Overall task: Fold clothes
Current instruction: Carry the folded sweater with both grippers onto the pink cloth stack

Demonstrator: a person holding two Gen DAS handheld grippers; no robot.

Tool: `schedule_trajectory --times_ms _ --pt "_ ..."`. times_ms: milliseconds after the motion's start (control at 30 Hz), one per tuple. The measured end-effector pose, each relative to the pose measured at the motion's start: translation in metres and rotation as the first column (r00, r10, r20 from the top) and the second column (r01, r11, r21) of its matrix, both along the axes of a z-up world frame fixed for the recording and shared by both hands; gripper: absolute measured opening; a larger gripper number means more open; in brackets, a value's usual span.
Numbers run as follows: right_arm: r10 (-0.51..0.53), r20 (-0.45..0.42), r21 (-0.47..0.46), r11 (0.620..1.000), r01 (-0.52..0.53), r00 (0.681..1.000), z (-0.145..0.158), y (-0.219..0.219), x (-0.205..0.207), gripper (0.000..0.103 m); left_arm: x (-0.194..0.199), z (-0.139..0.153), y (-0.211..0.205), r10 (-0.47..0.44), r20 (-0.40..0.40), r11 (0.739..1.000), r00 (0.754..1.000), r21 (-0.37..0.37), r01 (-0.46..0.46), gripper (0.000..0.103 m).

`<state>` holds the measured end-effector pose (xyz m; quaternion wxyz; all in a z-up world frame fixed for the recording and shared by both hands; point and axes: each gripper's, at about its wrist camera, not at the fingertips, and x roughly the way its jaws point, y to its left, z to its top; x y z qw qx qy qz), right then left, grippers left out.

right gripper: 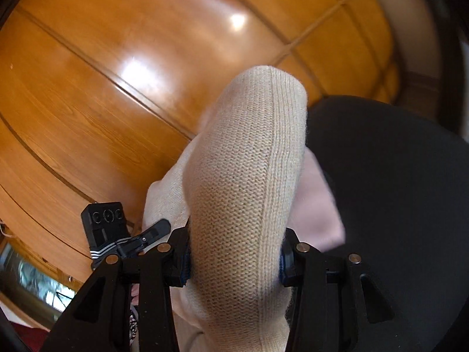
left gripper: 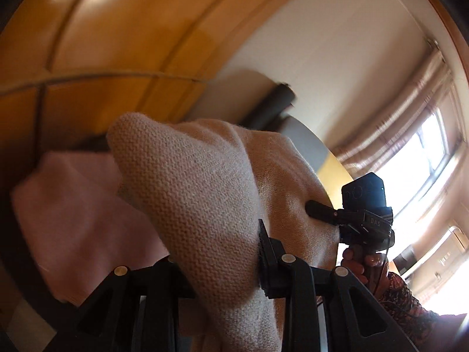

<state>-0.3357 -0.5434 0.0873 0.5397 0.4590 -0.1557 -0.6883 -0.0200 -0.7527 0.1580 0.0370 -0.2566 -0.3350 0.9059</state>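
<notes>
Both claws are gripping the cream knit garment point(left gripper: 205, 182) and holding it up in the air, in front of the wooden wardrobe doors point(right gripper: 102, 88): the left claw point(left gripper: 217, 267) is clamping a bunched fold of it, and the right claw point(right gripper: 234, 261) is pinching another fold along a ribbed seam. A pink garment point(left gripper: 64, 220) is lying beside and below the cream one, seemingly on a dark chair point(right gripper: 395, 190); whether it is folded is unclear. The cream piece is hanging bunched, so its folding is looking unfinished.
</notes>
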Motion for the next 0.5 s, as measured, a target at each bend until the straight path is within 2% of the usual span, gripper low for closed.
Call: schedule_trajectory --times_ms 67,233,367,400,500 --pt "0.028 0.024 -0.008 1.0 -0.028 0.999 -0.009 -0.044 -0.02 0.045 -0.003 -0.004 -0.035 0.064 0.013 0.998 0.998 0.004 -0.064 0.029" --pt "0.053 0.075 0.038 0.998 -0.056 0.996 -0.056 -0.119 -0.056 0.045 -0.013 -0.048 -0.095 0.166 0.112 0.985 0.98 0.016 -0.169 0.029" --pt "0.04 0.036 0.144 0.989 -0.045 0.999 -0.097 -0.142 -0.072 0.05 -0.02 -0.085 -0.142 0.242 0.191 0.968 0.951 0.018 -0.25 0.03" --pt "0.032 0.027 0.143 0.989 -0.036 0.999 -0.105 -0.142 -0.075 0.056 -0.021 -0.097 -0.146 0.249 0.209 0.966 0.946 0.017 -0.258 0.031" --pt "0.013 0.031 0.115 0.993 -0.016 0.999 -0.12 -0.142 -0.085 0.065 -0.023 -0.122 -0.148 0.265 0.2 0.961 0.943 0.027 -0.276 0.035"
